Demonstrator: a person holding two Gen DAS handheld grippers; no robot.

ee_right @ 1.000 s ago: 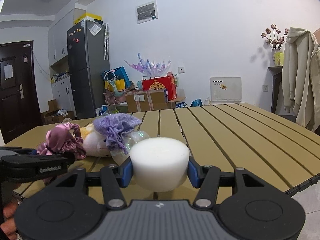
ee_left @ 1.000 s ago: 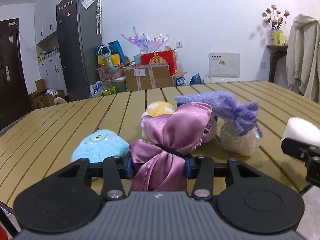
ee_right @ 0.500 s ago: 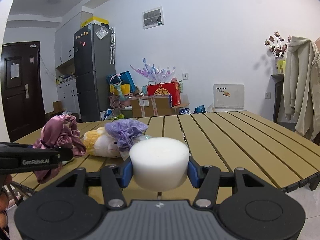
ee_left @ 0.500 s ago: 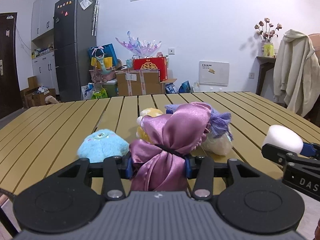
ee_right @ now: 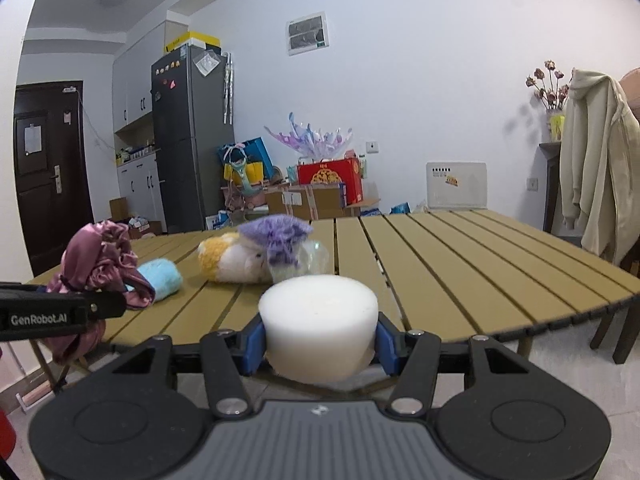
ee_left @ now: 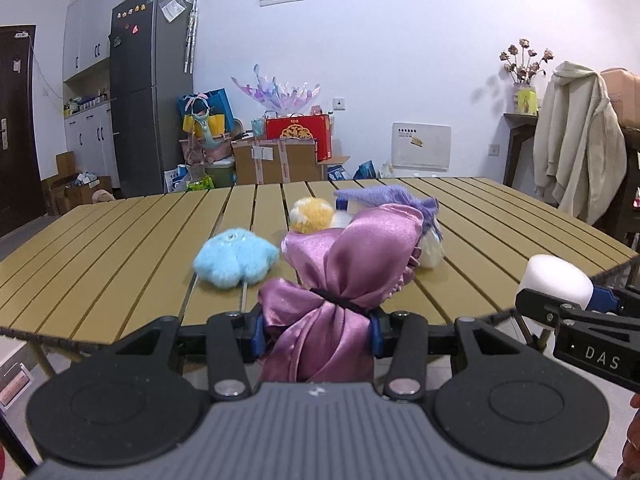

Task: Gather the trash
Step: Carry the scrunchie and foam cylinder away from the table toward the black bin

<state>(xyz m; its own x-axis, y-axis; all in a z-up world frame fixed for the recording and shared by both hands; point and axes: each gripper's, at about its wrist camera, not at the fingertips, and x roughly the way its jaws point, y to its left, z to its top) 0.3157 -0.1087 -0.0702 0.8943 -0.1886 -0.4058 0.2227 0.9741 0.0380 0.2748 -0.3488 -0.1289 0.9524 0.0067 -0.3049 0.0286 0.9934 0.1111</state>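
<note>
My left gripper [ee_left: 318, 330] is shut on a shiny pink satin scrunchie [ee_left: 352, 264], held just off the near edge of the slatted wooden table [ee_left: 120, 248]. The same pink scrunchie [ee_right: 100, 264] shows at the left of the right wrist view, with the left gripper's arm under it. My right gripper [ee_right: 320, 342] is shut on a white foam cylinder [ee_right: 318, 320], also off the table's near edge; that white foam cylinder [ee_left: 556, 280] appears at the right of the left view. On the table lie a blue plush [ee_left: 234, 258], a yellow-and-white plush [ee_right: 232, 262] and a purple knitted cloth [ee_right: 276, 236].
A clear plastic wrapper [ee_right: 312, 258] lies against the plush. Beyond the table stand a grey fridge [ee_left: 150, 92], cardboard boxes [ee_left: 276, 160] and gift bags. A cream coat [ee_left: 576, 140] hangs at the right, by a shelf with dried flowers [ee_left: 524, 60]. A dark door [ee_right: 48, 168] is far left.
Both grippers have drawn back from the table with their loads; the table's near edge now shows in both views and the plush toys look farther away.
</note>
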